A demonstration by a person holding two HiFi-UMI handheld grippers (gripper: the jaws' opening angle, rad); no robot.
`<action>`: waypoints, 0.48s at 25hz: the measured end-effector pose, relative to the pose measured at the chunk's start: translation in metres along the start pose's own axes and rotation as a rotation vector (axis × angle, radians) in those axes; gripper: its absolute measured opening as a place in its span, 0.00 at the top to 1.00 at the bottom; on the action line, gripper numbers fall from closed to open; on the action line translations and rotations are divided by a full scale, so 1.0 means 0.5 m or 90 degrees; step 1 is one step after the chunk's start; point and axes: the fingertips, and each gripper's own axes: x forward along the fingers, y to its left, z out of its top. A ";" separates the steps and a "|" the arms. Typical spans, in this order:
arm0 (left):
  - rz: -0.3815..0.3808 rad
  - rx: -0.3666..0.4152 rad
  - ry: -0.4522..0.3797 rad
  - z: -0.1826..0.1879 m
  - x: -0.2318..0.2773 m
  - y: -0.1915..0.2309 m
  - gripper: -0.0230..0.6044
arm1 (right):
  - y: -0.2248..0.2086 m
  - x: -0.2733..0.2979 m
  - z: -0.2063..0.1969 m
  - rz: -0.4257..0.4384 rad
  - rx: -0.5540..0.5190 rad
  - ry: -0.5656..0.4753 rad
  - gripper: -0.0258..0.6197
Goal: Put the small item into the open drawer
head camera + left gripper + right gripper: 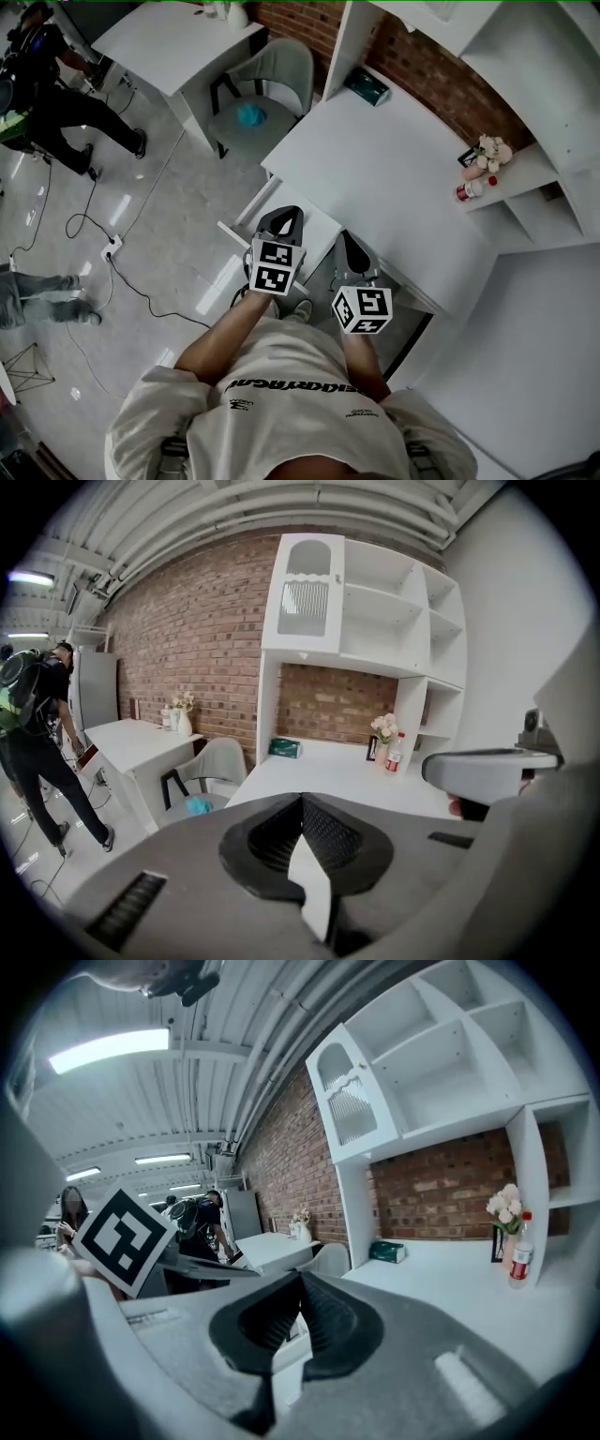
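left gripper (286,216): jaws closed pad against pad, nothing between them; it hangs over the open drawer, marker cube toward the person.
right gripper (349,241): jaws also pressed together and empty; just beside the left gripper, at its 4 o'clock, by the desk's near edge.
open drawer (246,214): pulled out from the near edge of the white desk, at 12 o'clock from the person's chest; the left gripper covers much of it.
small item: not to be made out in any view, so I cannot tell whether it lies in the drawer.
white desk (375,169): at 1 o'clock from the grippers, with most of its top bare.
green tissue box (367,86): on the desk's far edge, at 12 o'clock.
flower vase (487,150): on a low shelf at 2 o'clock, with a small bottle (469,190) just beside it.
grey chair (272,75): at 11 o'clock beside the desk, with a teal object (248,114) on its seat.
power strip (111,248): on the floor at 9 o'clock, with cables running from it.
person with backpack (37,56): at 10 o'clock, well apart.
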 end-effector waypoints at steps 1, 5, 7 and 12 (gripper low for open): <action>0.000 0.002 -0.006 0.008 -0.009 0.000 0.97 | 0.003 -0.001 0.009 0.000 -0.001 -0.005 0.96; -0.002 0.011 -0.039 0.035 -0.049 -0.002 0.97 | 0.020 -0.004 0.037 0.004 -0.010 -0.019 0.96; -0.006 0.014 -0.061 0.049 -0.068 -0.004 0.97 | 0.030 -0.003 0.053 0.007 -0.015 -0.028 0.96; -0.005 0.018 -0.105 0.080 -0.101 -0.006 0.97 | 0.045 -0.001 0.091 0.009 -0.032 -0.048 0.97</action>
